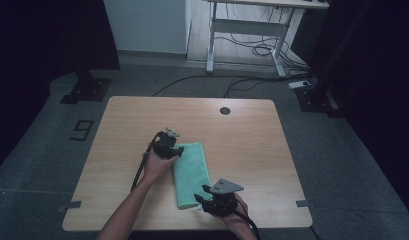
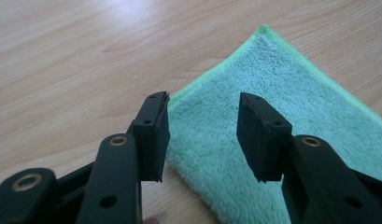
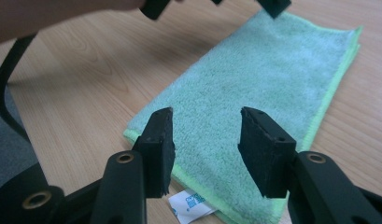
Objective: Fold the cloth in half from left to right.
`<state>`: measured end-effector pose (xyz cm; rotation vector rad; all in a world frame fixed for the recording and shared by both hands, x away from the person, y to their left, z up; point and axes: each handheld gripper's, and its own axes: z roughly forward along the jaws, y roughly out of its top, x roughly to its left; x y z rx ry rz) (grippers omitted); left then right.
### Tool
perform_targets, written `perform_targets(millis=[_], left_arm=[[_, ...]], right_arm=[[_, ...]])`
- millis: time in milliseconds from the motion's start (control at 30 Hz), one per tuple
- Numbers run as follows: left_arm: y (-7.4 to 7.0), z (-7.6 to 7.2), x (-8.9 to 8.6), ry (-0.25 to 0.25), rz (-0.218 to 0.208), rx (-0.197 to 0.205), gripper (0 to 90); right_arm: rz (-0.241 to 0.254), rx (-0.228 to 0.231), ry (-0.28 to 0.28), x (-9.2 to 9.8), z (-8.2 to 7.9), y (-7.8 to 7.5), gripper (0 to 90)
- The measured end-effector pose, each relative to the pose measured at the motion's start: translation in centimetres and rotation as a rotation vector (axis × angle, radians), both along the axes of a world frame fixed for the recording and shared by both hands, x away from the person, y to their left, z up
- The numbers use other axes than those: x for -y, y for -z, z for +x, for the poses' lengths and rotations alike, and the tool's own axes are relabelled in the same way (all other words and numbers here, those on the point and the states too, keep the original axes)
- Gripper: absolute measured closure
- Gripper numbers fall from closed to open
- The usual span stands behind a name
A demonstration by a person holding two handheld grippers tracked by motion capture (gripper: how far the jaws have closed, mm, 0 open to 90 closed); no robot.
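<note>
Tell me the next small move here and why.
Probably lower both grippers and close them on the towel: the left gripper hangs open over its far corner, the right gripper open over its near end, and neither grips it yet.

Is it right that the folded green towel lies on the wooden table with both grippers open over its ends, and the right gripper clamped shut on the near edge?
Not quite. The right gripper is not clamped: the right gripper view shows its jaws apart above the green towel, gripping nothing. The rest holds: the towel lies folded on the wooden table, and the left gripper is open over the far end.
</note>
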<state>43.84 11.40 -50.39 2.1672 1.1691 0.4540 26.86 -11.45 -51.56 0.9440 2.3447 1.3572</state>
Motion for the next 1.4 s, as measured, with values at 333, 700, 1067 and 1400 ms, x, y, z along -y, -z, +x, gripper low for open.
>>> perform_targets(millis=[333, 700, 1067, 1400], left_arm=[[0.2, -1.4, -1.9, -0.033, 0.030, -0.025, 52.3], [2.3, -1.2, -1.7, -0.007, 0.008, -0.079, 59.4], [2.4, 0.6, -0.7, 0.001, 0.007, -0.075, 62.6], [2.3, 1.2, -0.3, 0.005, -0.002, -0.073, 62.7]], right_arm=[[-0.038, -0.063, -0.062, -2.2, 1.2, 2.1, 51.4], [-0.053, -0.107, -0.050, -2.7, 2.0, 3.3, 51.3], [-0.042, -0.123, -0.019, -2.5, 2.3, 3.4, 51.4], [-0.004, -0.099, -0.027, -2.3, 2.0, 2.8, 51.1]])
